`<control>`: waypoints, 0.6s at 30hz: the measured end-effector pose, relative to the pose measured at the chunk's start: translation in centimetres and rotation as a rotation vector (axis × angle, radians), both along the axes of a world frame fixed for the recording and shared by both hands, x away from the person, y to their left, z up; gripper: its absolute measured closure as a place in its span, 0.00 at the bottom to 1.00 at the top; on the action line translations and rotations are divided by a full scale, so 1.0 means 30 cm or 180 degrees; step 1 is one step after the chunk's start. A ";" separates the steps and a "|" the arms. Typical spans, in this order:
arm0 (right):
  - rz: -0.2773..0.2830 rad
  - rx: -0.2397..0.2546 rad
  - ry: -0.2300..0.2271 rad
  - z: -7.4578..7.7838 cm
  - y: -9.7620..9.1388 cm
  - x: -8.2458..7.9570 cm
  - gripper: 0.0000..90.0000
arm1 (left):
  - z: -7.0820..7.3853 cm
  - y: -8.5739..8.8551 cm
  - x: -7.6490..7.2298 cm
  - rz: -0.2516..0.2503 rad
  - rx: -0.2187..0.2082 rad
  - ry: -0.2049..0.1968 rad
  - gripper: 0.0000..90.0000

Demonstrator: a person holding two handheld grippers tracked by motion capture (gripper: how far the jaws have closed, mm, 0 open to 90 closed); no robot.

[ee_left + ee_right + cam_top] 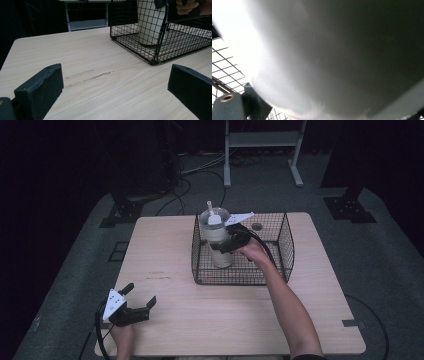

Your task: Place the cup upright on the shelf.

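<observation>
Okay, my right claw [223, 243] grips the tall white plastic tumbler [218, 245] standing inside the black wire basket [285, 245], release pending; left claw [137, 301] gapes empty over the counter [225, 310].

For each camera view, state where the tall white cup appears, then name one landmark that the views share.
High view: white cup stands upright in the wire basket, upper centre, right gripper around it.
Left gripper view: top right, behind the basket mesh.
Right gripper view: very close, across most of the picture.
Shared landmark: the wire basket.
</observation>
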State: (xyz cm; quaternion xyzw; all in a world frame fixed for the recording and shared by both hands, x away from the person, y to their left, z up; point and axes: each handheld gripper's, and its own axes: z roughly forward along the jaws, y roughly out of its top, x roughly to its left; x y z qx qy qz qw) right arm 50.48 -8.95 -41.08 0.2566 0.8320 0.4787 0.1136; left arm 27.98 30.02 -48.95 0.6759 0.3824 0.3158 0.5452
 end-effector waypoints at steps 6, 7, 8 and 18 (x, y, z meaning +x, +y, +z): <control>0.0027 0.0046 -0.0011 -0.007 -0.001 -0.001 0.10 | 0.000 0.000 0.000 -0.0003 0.0004 -0.0003 0.00; 0.0036 0.0042 -0.0017 -0.009 -0.001 0.000 0.10 | 0.000 0.000 0.000 -0.0001 0.0003 -0.0002 0.00; 0.0048 0.0048 -0.0022 -0.010 -0.002 -0.001 0.10 | 0.000 0.000 0.000 -0.0003 0.0004 -0.0002 0.00; 0.0130 0.0121 -0.0148 -0.031 -0.032 -0.008 0.10 | 0.000 -0.001 -0.001 -0.0008 0.0013 -0.0002 0.00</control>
